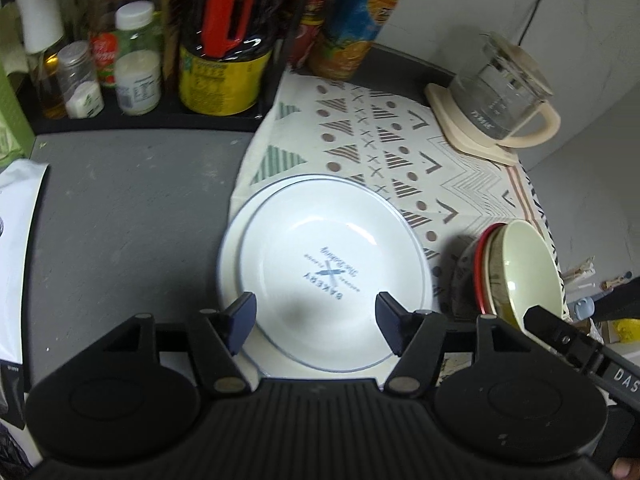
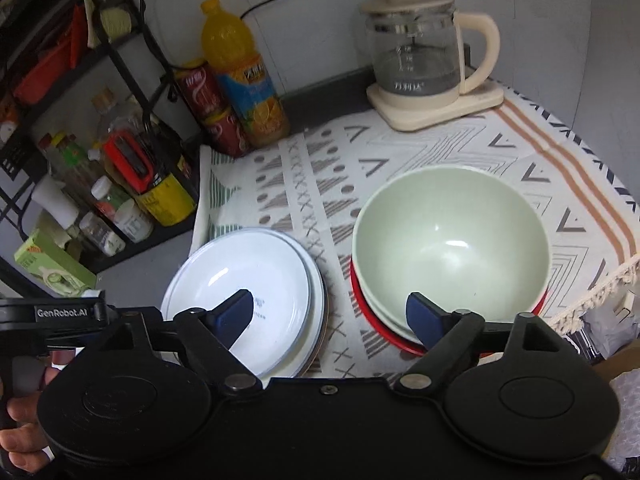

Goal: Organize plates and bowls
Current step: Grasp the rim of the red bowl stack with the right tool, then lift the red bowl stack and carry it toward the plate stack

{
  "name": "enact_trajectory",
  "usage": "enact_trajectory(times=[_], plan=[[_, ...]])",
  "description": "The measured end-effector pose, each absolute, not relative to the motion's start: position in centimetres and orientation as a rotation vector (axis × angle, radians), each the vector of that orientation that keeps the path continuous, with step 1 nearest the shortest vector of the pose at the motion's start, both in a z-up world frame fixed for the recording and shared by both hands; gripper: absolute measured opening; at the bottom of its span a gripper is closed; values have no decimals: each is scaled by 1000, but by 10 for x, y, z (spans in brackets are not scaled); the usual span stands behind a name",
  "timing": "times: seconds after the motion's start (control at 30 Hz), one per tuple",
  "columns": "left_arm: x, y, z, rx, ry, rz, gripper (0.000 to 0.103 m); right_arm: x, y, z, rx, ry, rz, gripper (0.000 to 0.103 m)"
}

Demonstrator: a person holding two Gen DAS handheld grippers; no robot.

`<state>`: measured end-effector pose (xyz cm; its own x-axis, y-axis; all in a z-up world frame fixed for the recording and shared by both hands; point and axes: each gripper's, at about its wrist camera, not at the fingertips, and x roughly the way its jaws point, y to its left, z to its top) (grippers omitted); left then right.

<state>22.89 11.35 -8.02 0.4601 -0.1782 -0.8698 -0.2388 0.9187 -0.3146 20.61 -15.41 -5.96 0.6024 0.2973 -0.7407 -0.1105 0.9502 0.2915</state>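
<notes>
A stack of white plates (image 1: pixel 320 248) with thin blue rims and a blue bakery print lies on the patterned cloth (image 1: pixel 400 140). My left gripper (image 1: pixel 316 320) hangs open above its near edge, nothing between the fingers. To the right stands a stack of bowls (image 1: pixel 520 272), a pale green one on top over a red-rimmed one. In the right wrist view the green bowl (image 2: pixel 448 240) sits just ahead, the plates (image 2: pixel 248 292) to its left. My right gripper (image 2: pixel 332 316) is open and empty, one finger over the plates, the other over the bowl's near rim.
A glass kettle (image 2: pixel 420 52) on a cream base stands at the cloth's far corner. An orange drink bottle (image 2: pixel 244 80) and red cans (image 2: pixel 212 108) line the wall. A black rack (image 1: pixel 140 116) holds bottles and jars at the left. Grey countertop (image 1: pixel 120 208) lies left of the plates.
</notes>
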Motion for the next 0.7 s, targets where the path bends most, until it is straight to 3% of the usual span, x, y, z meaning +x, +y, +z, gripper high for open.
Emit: enact_trajectory(times=[0.7], plan=[[284, 32, -80, -365, 1118, -114, 64, 221, -242, -69, 299, 900, 24, 90]])
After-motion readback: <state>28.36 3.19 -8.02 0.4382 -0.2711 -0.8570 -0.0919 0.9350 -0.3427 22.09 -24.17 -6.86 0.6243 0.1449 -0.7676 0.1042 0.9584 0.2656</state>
